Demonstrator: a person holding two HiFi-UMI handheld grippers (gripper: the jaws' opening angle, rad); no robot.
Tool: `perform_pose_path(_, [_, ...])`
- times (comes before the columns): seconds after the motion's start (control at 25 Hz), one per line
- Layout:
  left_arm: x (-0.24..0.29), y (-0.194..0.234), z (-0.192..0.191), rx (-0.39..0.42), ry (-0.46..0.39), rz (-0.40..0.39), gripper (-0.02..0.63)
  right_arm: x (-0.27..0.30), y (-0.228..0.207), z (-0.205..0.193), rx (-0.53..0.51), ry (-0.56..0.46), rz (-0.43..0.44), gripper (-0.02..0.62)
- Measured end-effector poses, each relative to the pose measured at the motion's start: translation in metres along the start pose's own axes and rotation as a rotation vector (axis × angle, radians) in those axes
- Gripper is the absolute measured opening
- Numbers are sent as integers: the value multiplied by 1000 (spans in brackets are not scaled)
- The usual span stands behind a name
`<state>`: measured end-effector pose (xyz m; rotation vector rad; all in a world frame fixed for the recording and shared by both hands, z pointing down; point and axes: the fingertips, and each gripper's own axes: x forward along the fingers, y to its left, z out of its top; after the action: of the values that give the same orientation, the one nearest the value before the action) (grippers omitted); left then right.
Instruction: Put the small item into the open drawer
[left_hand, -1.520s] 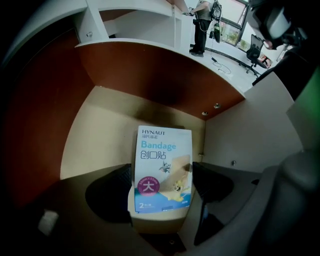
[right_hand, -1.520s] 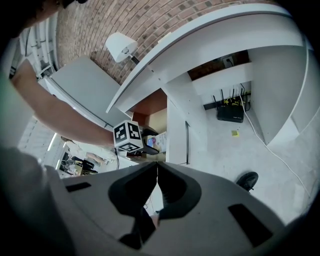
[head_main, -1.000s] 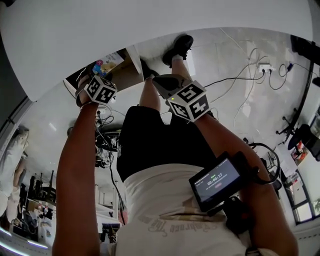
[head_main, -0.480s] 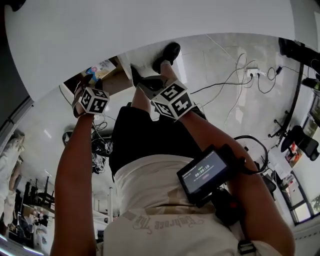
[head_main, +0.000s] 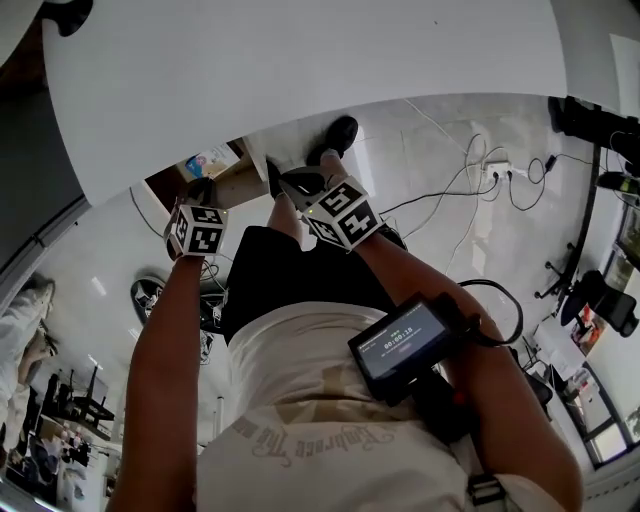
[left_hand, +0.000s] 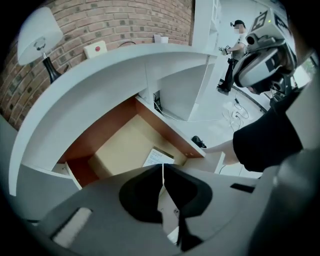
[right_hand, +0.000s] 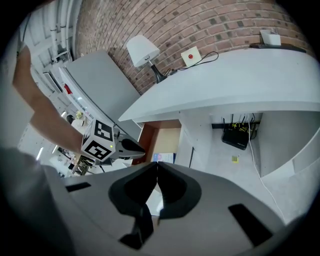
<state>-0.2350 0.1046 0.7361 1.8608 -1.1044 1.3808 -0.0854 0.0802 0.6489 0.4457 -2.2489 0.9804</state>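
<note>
Left gripper view puts my left claw (left_hand: 163, 166) low in the frame, jaws closing tip to tip with nothing between them. My right claw (right_hand: 157, 164) is pinched shut and empty too. Both hang over the open drawer (left_hand: 107, 131), I judge because the drop is made: the small item (left_hand: 159, 157), a pale flat packet, lies on the drawer floor just above my left tips.

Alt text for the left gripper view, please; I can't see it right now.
The left gripper, jaws shut with nothing between them, points at the open drawer under a curved white desk. A white printed item lies in the drawer.
</note>
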Motion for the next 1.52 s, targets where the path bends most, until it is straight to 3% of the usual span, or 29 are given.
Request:
perform_pose_path(0.2, [-25,-10,-3,-44,-34,-2,8,-7,4,9,-38,0,-9,6])
perform_pose_path(0.4, [-49,-15,-5,-144,-89,-6,6,-13,8,27,-115,-2,-14,6])
perform_pose_path(0.76, [-106,-25,19,-286,-258,-5,6,-39,30,54,-174,-63,4,6])
perform_pose_path(1.52, [-211,22,64,-372,-592,47,6,-70,78,126,-300,-175,39,6])
